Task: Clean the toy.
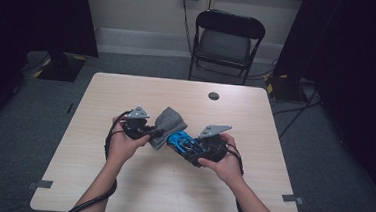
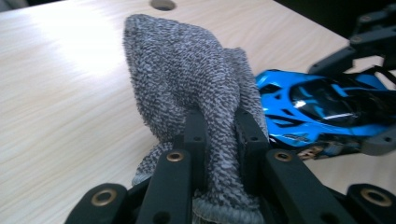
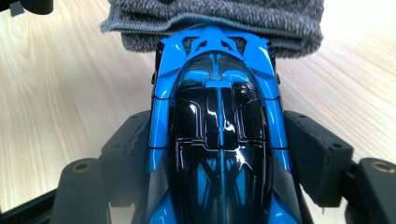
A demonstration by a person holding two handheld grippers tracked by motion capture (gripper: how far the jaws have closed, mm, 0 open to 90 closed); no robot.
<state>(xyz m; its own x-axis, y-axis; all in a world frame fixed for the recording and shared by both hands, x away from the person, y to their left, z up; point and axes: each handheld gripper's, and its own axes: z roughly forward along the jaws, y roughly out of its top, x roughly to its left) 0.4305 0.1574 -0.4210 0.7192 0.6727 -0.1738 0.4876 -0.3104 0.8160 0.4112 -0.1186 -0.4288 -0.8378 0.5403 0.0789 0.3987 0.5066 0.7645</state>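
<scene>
Left gripper (image 2: 219,135) is clamped on a grey cloth (image 2: 187,79), held at table (image 1: 126,96) centre. Right gripper (image 3: 219,154) is closed around a blue toy car (image 3: 217,116), whose nose touches the cloth at 12 o'clock.

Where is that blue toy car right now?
In the high view the blue toy car sits near the table's middle, clamped in the right gripper; its nose touches the grey cloth held by the left gripper.
</scene>
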